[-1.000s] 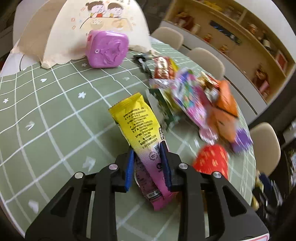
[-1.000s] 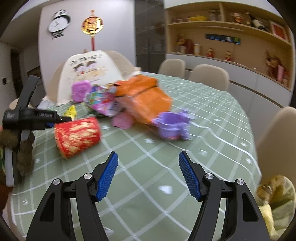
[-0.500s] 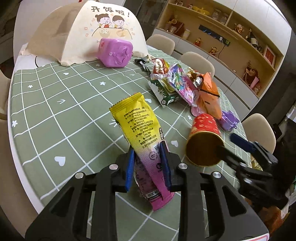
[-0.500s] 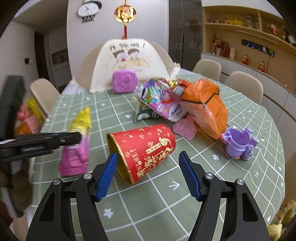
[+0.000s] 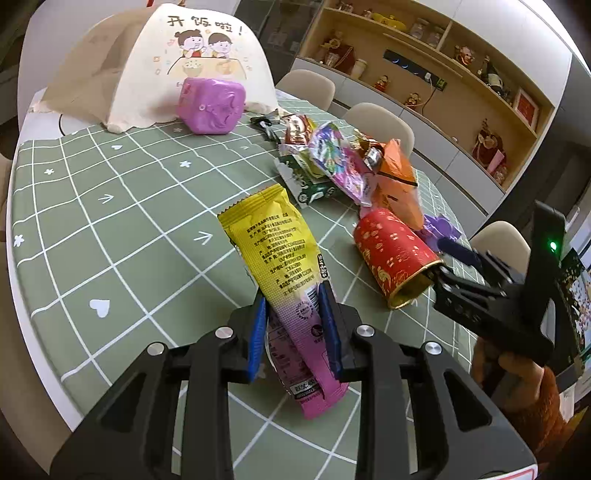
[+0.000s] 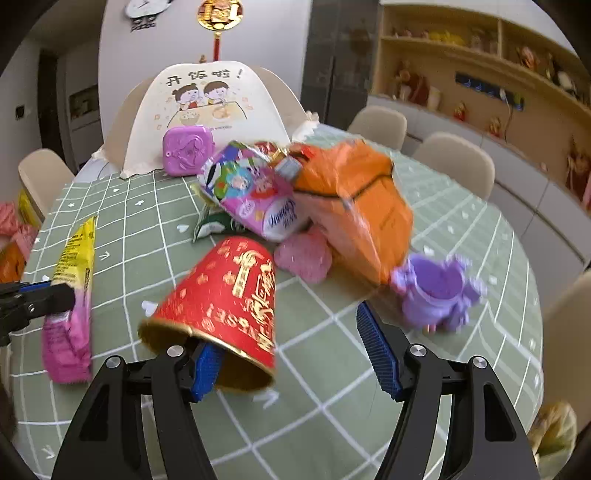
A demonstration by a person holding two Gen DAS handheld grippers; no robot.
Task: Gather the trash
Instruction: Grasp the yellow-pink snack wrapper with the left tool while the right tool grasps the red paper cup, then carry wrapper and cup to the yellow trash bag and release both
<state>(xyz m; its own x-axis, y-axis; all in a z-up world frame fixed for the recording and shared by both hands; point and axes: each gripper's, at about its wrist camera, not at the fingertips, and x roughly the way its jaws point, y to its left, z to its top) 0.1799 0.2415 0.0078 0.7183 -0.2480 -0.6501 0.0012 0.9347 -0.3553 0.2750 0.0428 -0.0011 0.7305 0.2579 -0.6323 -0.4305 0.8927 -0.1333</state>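
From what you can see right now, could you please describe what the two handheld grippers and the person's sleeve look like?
Both the left gripper and the right gripper have angular black frames with silver bolt heads and ribbed blue finger pads. Seen from the left wrist, the right gripper's upright black body carries a small lit green light. The hand gripping it wears a fuzzy rust-orange sleeve.

Beige chairs [image 6: 376,123], wooden shelves [image 5: 424,55], wall clock [image 6: 146,9]

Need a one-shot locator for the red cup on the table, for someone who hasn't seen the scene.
Start at the green checked tablecloth and find the heap of wrappers in its middle. On the near side of that heap lies the red cup, tipped on its side. It is the only red item with gold characters and a gold rim, its open mouth facing the right tongs.
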